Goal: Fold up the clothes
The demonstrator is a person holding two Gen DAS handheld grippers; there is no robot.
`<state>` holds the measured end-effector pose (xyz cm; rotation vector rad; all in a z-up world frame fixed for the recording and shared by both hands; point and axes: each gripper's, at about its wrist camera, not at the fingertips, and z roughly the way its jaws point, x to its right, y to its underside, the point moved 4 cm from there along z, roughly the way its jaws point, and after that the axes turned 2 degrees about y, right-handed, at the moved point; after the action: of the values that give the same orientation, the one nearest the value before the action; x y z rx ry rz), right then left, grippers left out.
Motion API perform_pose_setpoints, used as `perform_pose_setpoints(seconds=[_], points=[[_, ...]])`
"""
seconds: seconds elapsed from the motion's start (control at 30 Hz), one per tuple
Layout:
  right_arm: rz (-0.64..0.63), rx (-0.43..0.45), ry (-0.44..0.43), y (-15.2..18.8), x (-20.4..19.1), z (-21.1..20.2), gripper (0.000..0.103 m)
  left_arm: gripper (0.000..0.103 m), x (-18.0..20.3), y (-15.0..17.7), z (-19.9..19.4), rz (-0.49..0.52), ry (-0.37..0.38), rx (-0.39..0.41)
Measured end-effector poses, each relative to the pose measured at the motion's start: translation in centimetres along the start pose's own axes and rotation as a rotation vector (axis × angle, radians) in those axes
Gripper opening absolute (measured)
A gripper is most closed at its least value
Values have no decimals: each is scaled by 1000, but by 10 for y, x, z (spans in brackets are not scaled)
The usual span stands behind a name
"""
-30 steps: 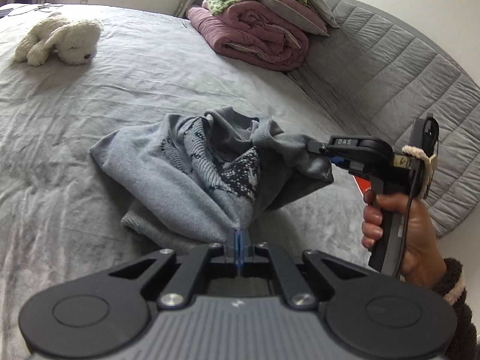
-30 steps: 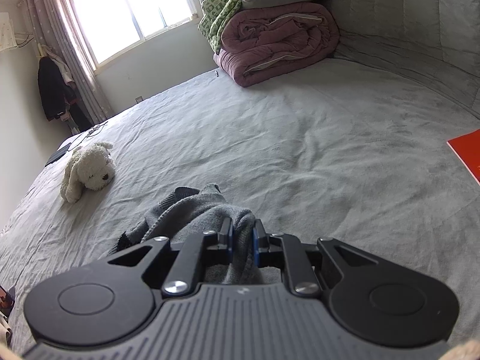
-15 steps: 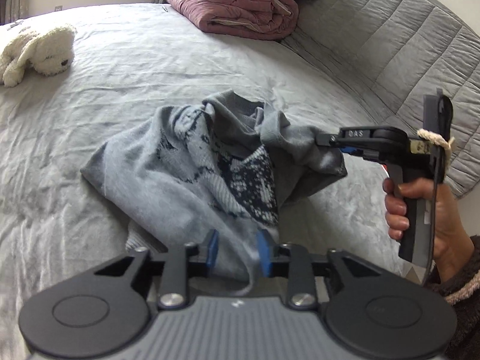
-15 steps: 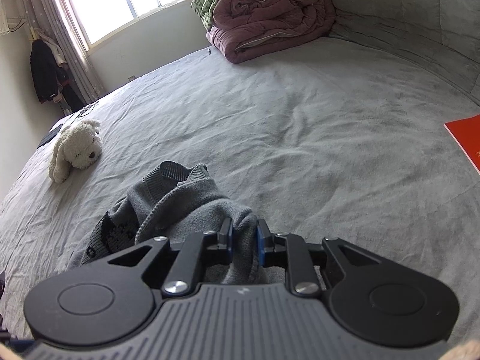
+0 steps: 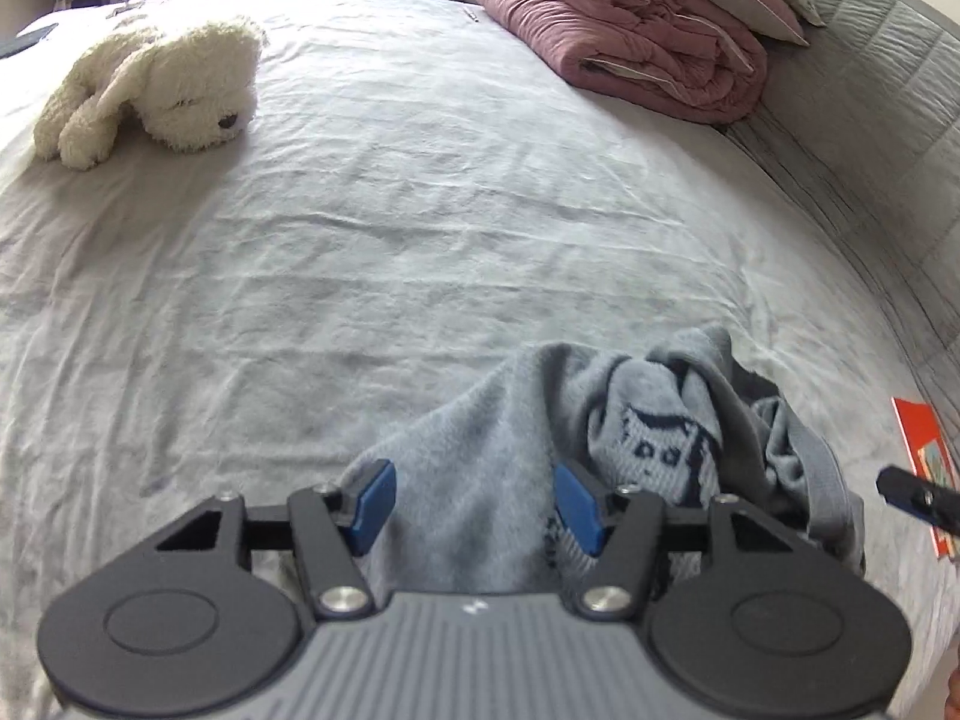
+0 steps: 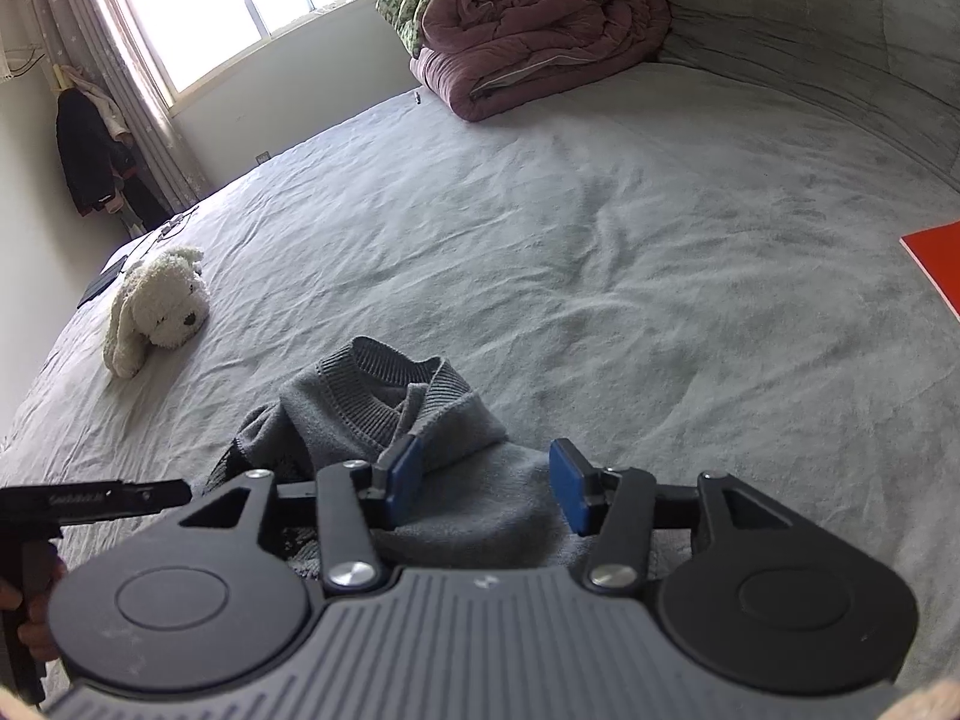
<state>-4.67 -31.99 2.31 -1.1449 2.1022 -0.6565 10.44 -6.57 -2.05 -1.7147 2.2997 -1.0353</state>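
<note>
The grey sweater [image 5: 510, 480] lies crumpled on the bed [image 5: 420, 240] near its padded edge — both the left gripper [image 5: 474, 507] and right gripper [image 6: 486, 489] have just been opening, fingers apart, cloth between them unpinched.

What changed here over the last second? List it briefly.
Both grippers let go of the grey sweater: the left gripper and right gripper have just been opening, cloth lying loose between the pads. The sweater dropped into a heap. The toy dog and quilt stayed put.
</note>
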Motion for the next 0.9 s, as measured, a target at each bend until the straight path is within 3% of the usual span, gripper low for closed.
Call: perform_pose_setpoints(seconds=[0.3, 0.5, 0.6, 0.67, 0.73, 0.9], points=[[10, -24, 9, -4, -4, 15, 57, 60, 10, -17, 49, -71, 65, 4], [-33, -27, 0, -2, -13, 14, 59, 51, 20, -18, 65, -45, 85, -3], [-64, -23, 14, 0, -19, 15, 60, 38, 18, -17, 70, -46, 117, -7], [-78, -18, 27, 1, -24, 14, 61, 10, 17, -17, 70, -48, 135, -7], [-88, -13, 34, 2, -29, 14, 62, 5, 16, -16, 68, -45, 137, 2], [-125, -4, 39, 3, -47, 13, 64, 4, 16, -18, 52, -9, 90, 82]])
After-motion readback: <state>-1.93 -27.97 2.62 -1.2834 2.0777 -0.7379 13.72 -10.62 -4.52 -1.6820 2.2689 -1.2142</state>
